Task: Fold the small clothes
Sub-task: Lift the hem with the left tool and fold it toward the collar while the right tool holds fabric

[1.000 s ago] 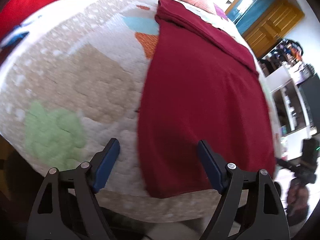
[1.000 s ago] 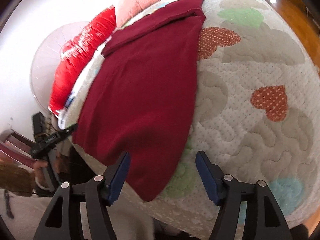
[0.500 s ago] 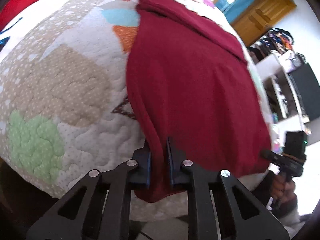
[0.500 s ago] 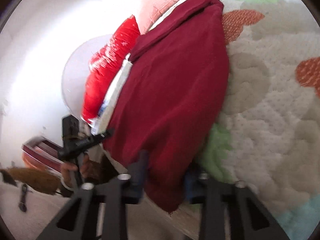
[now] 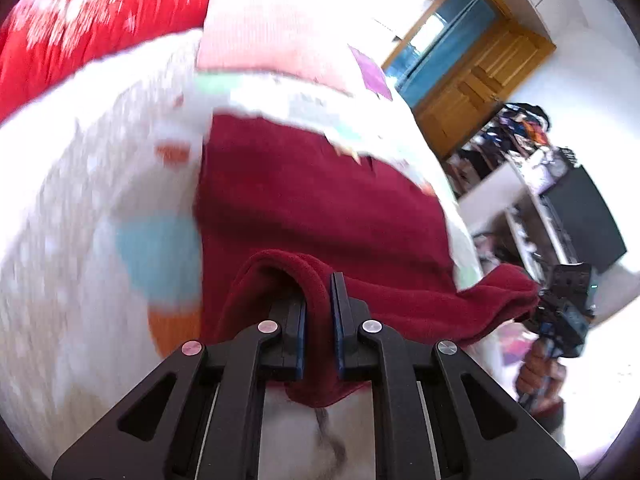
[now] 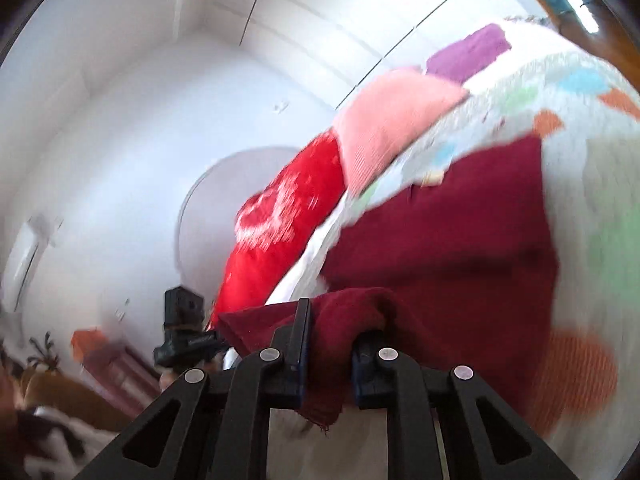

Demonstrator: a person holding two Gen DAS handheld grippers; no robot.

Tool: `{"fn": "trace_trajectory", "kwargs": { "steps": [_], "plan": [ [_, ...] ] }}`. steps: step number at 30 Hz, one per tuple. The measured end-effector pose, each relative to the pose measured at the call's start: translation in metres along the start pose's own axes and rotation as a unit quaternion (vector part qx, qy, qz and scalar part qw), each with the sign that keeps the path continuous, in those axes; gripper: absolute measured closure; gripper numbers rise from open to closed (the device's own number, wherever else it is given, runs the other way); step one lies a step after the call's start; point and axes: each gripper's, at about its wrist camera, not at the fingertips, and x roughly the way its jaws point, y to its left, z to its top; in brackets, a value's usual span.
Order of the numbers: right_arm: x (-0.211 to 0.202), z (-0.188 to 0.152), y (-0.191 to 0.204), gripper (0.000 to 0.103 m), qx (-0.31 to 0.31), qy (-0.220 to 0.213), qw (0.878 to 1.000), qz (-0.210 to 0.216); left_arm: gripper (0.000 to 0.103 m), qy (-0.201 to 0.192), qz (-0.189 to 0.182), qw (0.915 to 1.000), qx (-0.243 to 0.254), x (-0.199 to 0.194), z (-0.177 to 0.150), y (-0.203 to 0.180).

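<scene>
Both tools grip the near hem of the dark red knitted garment: the left tool has its jaws nearly closed on a bunched corner, and the right tool pinches the other corner, the hem raised above the rest of the cloth lying on the white quilted bed cover with coloured patches; the thick bunch could slip from either narrow pinch, or uneven carrying could skew the fold; only the left view shows the hem stretching to the other tool, the wooden door and cluttered shelves; only the right view shows the white wall, while the red cushion and pink pillow show in both.
</scene>
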Motion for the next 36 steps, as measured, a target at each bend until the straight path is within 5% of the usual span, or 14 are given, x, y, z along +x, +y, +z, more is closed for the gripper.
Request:
{"fn": "trace_trajectory", "kwargs": {
  "steps": [8, 11, 13, 16, 18, 21, 26, 32, 36],
  "plan": [
    [0.054, 0.089, -0.068, 0.089, 0.059, -0.040, 0.997, -0.041, 0.094, -0.030, 0.045, 0.9983, -0.018, 0.066, 0.081, 0.017],
    [0.076, 0.108, -0.092, 0.087, 0.076, -0.040, 0.995, -0.057, 0.091, 0.018, 0.047, 0.9984, -0.028, 0.105, 0.100, 0.030],
    [0.096, 0.122, -0.116, 0.074, 0.110, -0.016, 0.986, -0.124, 0.086, 0.031, 0.030, 0.9966, -0.070, 0.116, 0.108, 0.049],
    [0.084, 0.127, -0.123, 0.054, 0.136, -0.050, 0.985, -0.098, 0.062, 0.002, 0.002, 0.9966, -0.082, 0.099, 0.116, 0.060],
    [0.059, 0.133, -0.115, 0.045, 0.129, -0.103, 0.981, -0.098, 0.034, -0.027, 0.013, 0.9963, -0.080, 0.081, 0.124, 0.061],
    [0.048, 0.137, -0.094, 0.045, 0.077, -0.088, 0.987, -0.113, 0.031, -0.067, 0.031, 0.9956, -0.057, 0.061, 0.127, 0.051],
    [0.098, 0.135, -0.057, 0.055, -0.045, -0.013, 0.981, -0.187, 0.031, -0.043, 0.053, 0.9967, -0.043, 0.087, 0.124, 0.039],
    [0.133, 0.143, -0.103, 0.060, -0.008, -0.006, 0.963, -0.268, 0.031, -0.001, 0.165, 0.9853, -0.045, 0.154, 0.124, 0.051],
    [0.159, 0.153, -0.143, 0.062, 0.017, 0.016, 0.954, -0.299, 0.028, 0.016, 0.180, 0.9805, -0.078, 0.175, 0.130, 0.076]
  ]
}}
